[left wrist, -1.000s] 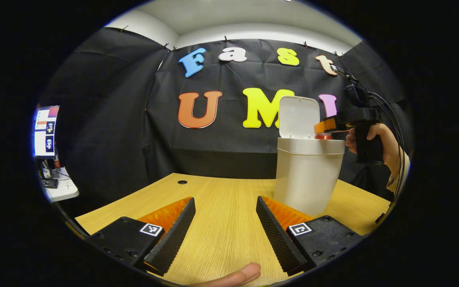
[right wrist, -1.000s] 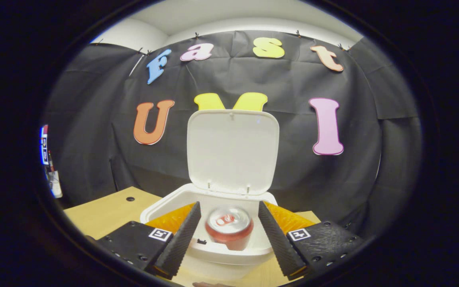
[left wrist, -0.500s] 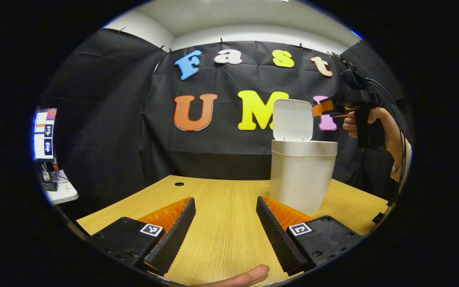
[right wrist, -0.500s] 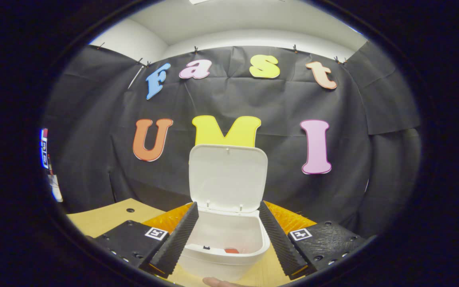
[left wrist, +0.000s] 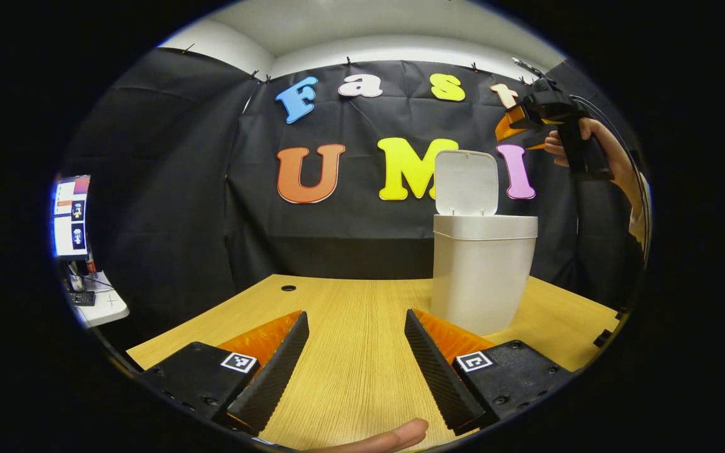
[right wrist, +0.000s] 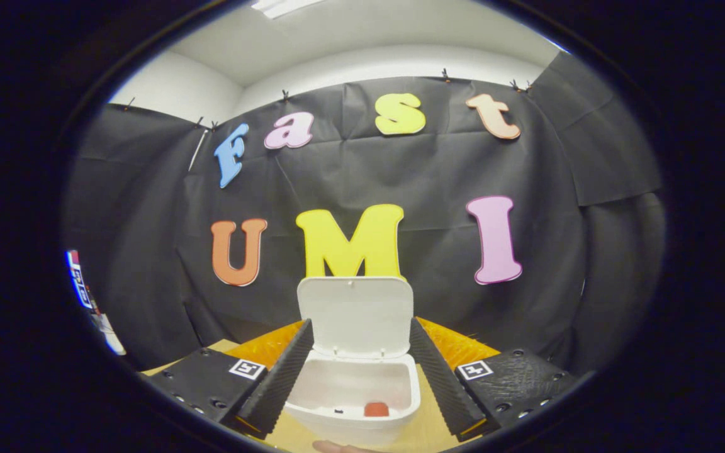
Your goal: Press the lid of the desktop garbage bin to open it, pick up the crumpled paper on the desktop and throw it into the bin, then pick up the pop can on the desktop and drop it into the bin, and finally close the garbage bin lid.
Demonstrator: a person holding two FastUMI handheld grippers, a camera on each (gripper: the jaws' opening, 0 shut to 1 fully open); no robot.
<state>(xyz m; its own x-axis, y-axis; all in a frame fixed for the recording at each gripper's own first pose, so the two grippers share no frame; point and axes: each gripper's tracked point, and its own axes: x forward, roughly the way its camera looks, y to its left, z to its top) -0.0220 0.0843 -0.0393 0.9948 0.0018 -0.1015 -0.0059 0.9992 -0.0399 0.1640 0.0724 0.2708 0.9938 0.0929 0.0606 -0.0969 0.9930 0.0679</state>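
The white bin [left wrist: 482,270] stands on the wooden table [left wrist: 350,340] with its lid [left wrist: 466,182] raised upright. In the right gripper view I look down into the bin [right wrist: 350,402], where a bit of the red pop can [right wrist: 376,409] shows at the bottom behind the raised lid [right wrist: 356,318]. My right gripper [right wrist: 356,371] is open and empty, high above the bin; in the left gripper view the right gripper [left wrist: 520,123] hangs up and to the right of the lid, held by a hand [left wrist: 608,154]. My left gripper [left wrist: 356,358] stands open over bare table, left of the bin.
A side desk with a monitor [left wrist: 70,217] and small items sits at the far left. A cable hole [left wrist: 288,287] marks the table's back part. A fingertip [left wrist: 387,436] shows at the bottom edge between my left gripper's fingers.
The pop can dropped from between my right gripper's fingers into the bin. The right gripper then rose well above the bin and back from it. The left gripper stayed put.
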